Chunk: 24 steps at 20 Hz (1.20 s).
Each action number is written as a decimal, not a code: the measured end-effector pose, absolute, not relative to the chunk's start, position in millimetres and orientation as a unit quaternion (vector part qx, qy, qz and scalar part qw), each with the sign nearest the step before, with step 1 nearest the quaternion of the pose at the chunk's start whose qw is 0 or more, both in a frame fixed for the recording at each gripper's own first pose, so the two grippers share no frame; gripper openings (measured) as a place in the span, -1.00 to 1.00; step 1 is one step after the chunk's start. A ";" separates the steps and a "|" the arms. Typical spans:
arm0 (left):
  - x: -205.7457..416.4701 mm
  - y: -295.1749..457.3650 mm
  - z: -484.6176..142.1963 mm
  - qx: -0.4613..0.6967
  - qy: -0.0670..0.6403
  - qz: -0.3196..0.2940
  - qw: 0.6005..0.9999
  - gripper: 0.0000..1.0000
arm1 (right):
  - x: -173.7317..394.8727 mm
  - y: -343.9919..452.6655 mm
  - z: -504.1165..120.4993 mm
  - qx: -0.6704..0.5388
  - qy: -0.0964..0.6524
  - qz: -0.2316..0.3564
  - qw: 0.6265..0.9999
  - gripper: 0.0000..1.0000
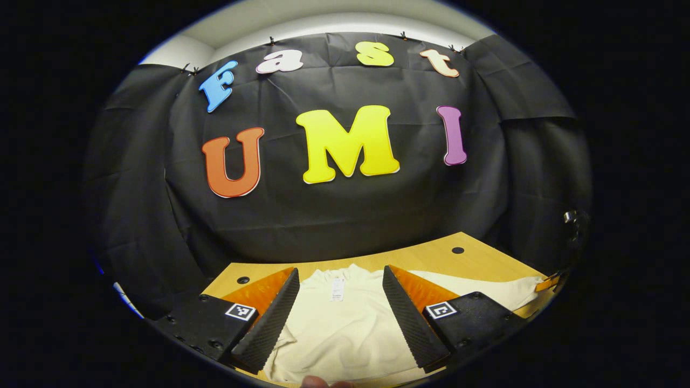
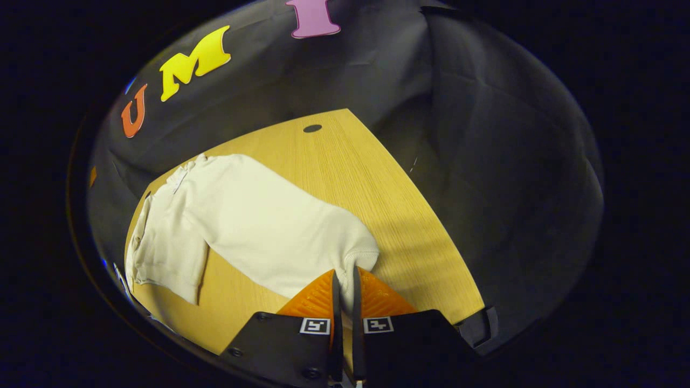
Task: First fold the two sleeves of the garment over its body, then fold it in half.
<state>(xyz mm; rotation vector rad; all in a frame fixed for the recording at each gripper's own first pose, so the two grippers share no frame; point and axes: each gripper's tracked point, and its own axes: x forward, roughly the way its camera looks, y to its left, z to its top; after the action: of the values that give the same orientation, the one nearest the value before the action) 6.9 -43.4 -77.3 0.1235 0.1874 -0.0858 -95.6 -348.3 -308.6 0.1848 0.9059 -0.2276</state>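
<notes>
Left gripper view: left hand-held gripper [image 1: 340,312] is hovering with its fingers spread wide, gripping nothing, over the garment [image 1: 345,328], which is lying flat on the desk [image 1: 474,261] with its collar and label [image 1: 337,289] pointing toward the desk's far edge. One sleeve [image 1: 485,288] is lying stretched out toward the desk's right edge, not folded yet. Right gripper view: right hand-held gripper [image 2: 345,293] is sitting with fingers pressed together, pinching the cuff [image 2: 360,257] of that long sleeve, near the desk's near edge. The other sleeve [image 2: 167,253] is lying along the body's side toward the desk's left edge; cannot tell whether it is folded over. Judging progress: early, first sleeve fold just starting; second sleeve and the half fold are pending.
</notes>
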 end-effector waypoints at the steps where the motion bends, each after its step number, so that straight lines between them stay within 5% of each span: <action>1: 6.2 -37.0 -79.6 0.057 0.095 -0.037 0.993 0.96 | -86.0 -341.4 -292.8 0.087 0.425 -0.103 0.895 -0.84; 14: -23.2 76.2 -99.4 0.024 0.116 0.062 0.991 0.96 | 90.1 -147.3 -109.1 0.038 0.293 0.065 0.953 -0.85; 24: -75.7 197.9 -113.5 -0.002 0.134 0.198 0.971 0.96 | 182.3 72.5 -138.4 -0.026 0.293 0.219 0.930 -0.89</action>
<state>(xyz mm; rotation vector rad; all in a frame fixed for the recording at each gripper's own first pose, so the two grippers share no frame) -75.7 197.9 -113.5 -0.0044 0.2709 0.4003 182.3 72.5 -138.4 -0.0539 0.5995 0.4484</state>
